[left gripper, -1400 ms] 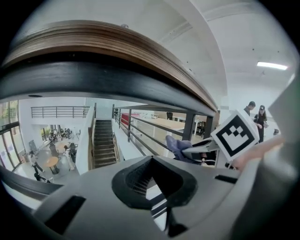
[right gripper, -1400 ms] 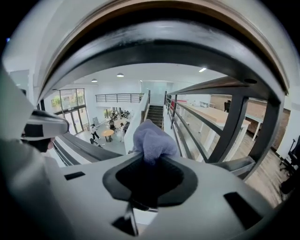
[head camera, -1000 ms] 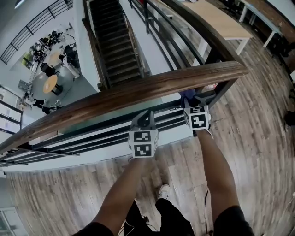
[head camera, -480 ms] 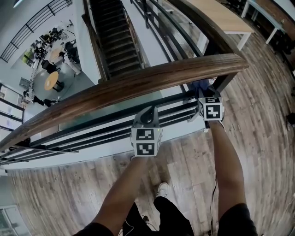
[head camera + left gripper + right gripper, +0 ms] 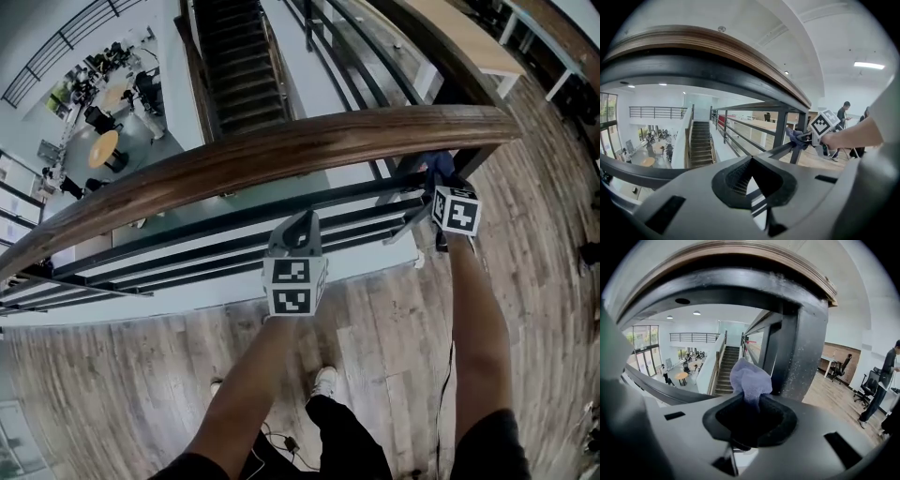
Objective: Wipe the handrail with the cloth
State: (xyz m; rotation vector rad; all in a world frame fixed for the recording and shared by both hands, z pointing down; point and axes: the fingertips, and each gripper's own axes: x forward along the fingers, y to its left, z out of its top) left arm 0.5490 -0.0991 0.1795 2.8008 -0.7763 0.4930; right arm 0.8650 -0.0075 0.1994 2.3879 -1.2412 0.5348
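L gripper & R gripper: grey plastic, each w/ a white cube of black square markers. Person wears black legwear & white shoes, bottom centre. Thin dark cable at lower right.

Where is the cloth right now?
The cloth is pinched in the right gripper, at the head view's right, below the wooden handrail beside its dark post.
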